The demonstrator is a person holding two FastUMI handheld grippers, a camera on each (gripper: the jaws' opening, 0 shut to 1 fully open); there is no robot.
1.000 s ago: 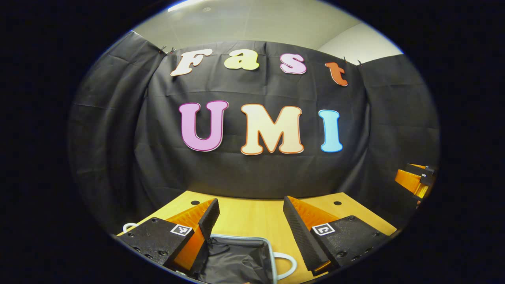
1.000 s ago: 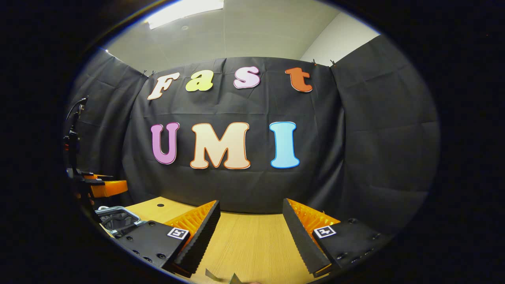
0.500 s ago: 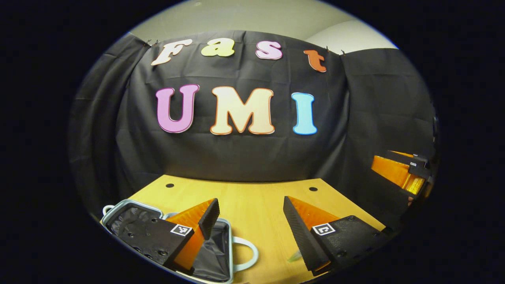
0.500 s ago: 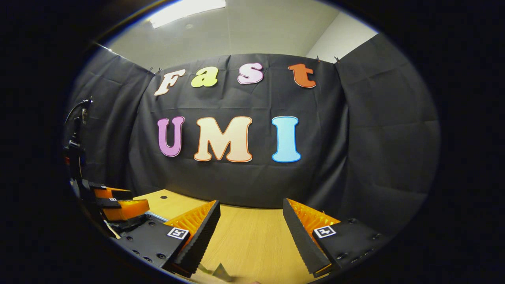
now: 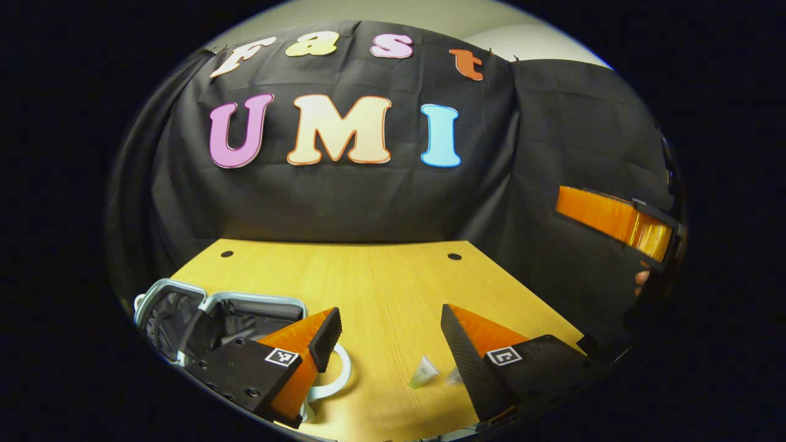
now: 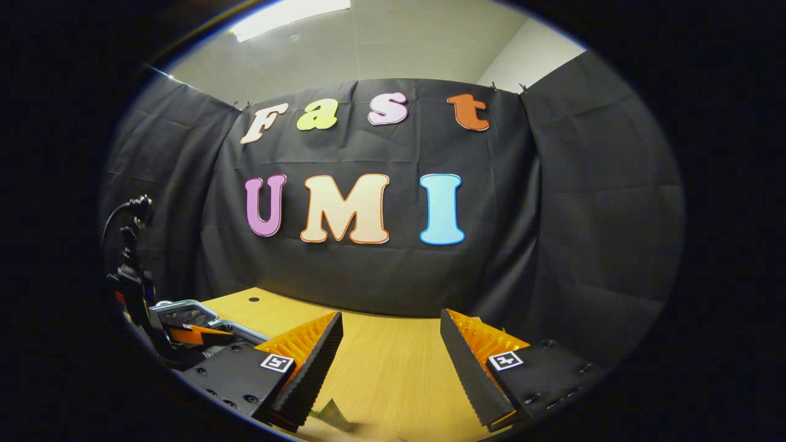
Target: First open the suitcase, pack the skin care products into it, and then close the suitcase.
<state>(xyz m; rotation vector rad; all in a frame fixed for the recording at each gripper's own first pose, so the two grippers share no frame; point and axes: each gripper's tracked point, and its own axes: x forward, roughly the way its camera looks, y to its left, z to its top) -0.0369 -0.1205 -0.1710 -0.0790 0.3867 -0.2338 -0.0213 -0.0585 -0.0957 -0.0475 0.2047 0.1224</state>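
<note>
On the table (image 5: 381, 270), the suitcase (image 5: 212, 310) lay open at far left, beside the left gripper (image 5: 390, 328), jaws spread, empty. Two small tubes (image 5: 424, 373) lay between its fingers. Right gripper (image 6: 390, 334) likewise released.

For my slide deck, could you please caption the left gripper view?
Open left gripper above the wooden table, the opened suitcase at its left.

A light wooden desk (image 5: 374, 288) carries the things, with two small dark holes near its far edge. In the left gripper view an open suitcase (image 5: 245, 304) with dark lining lies on it at eight o'clock, and a small pale, translucent item (image 5: 424, 373) lies at six o'clock, apart from the suitcase.
</note>
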